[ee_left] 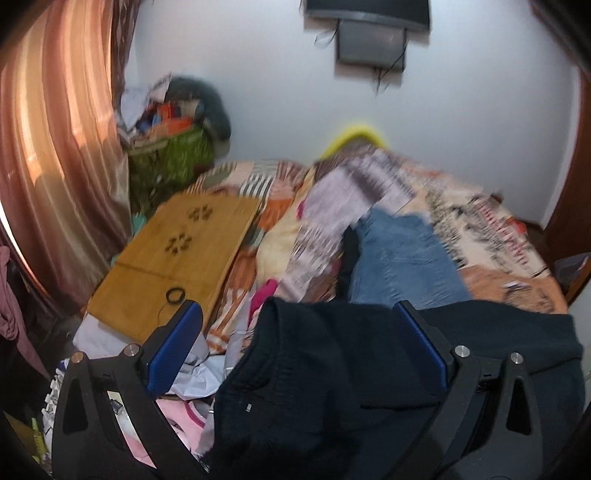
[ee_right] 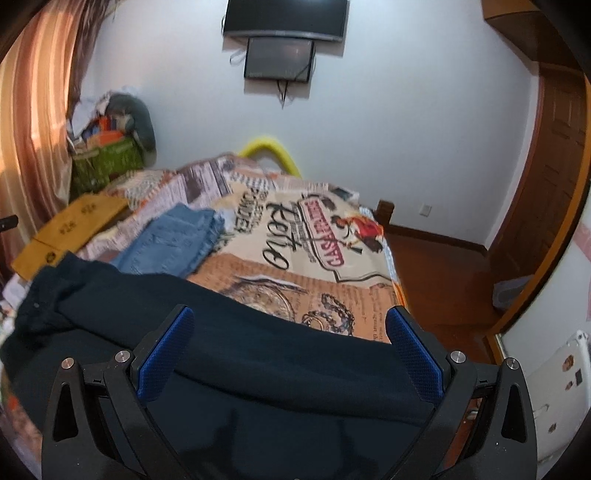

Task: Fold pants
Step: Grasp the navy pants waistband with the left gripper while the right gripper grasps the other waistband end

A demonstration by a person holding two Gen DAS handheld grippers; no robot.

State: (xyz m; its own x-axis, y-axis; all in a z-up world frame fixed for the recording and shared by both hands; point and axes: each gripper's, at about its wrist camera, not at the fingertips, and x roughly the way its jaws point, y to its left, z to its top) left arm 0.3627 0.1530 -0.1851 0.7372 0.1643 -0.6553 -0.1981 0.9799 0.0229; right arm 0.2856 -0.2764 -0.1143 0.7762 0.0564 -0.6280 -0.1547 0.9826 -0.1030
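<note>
Lying bunched on bed [ee_right: 332, 266]: dark navy pants [ee_right: 258, 362], waistband crumpled.

Between the right tongs' [ee_right: 290, 347] matt black plastic arms and textured blue rubbery pads [ee_right: 166, 354] lies soft, matt navy knit cloth pants [ee_right: 258, 369]; beyond them, faded blue denim jeans [ee_right: 173, 236] and smooth tan wooden board [ee_right: 70, 225].

There is one dark pants [ee_right: 229, 332], one folded jeans [ee_right: 173, 240], one wooden board [ee_left: 173, 251], two wall screens [ee_right: 284, 18], one green basket [ee_right: 107, 162].
</note>
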